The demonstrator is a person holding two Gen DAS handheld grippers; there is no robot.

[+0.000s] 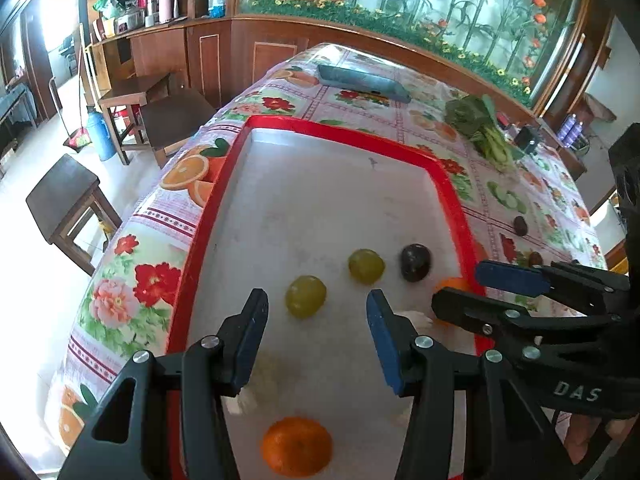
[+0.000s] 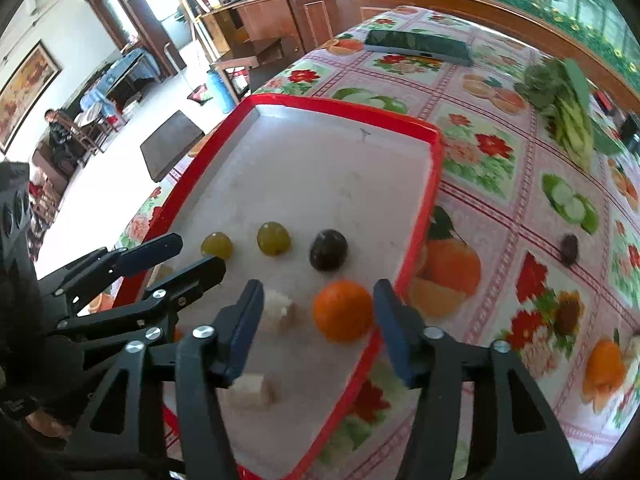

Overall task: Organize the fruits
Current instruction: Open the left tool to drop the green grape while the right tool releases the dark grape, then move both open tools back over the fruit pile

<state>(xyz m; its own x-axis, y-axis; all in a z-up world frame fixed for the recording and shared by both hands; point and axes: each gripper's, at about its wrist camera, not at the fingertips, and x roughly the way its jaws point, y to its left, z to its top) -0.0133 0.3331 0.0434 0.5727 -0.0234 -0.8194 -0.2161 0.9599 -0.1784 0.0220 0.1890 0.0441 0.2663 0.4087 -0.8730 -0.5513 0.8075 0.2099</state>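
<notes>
**Both tongs over the red tray**

My left tongs [image 1: 318, 332] hang spread wide over the near part of the red tray [image 1: 448, 184], gripping nothing. Just ahead of them lies a green grape [image 1: 305, 296], then a second green grape [image 1: 366, 266] and a dark grape [image 1: 416, 262] in a rough row. An orange [image 1: 297, 446] sits close under the left tongs, towards me.

My right tongs [image 2: 318, 320] are also spread, with another orange [image 2: 343, 311] between their fingers by the tray's right rim; I cannot tell whether either pad touches it. Pale fruit pieces [image 2: 280, 308] lie just left of it on the tray floor.

Out on the flowered desk [image 2: 500, 216], well apart from the tray, rest one more dark grape [image 2: 569, 249], leafy greens [image 2: 568, 112] and a flat grey case [image 2: 416, 46].
</notes>
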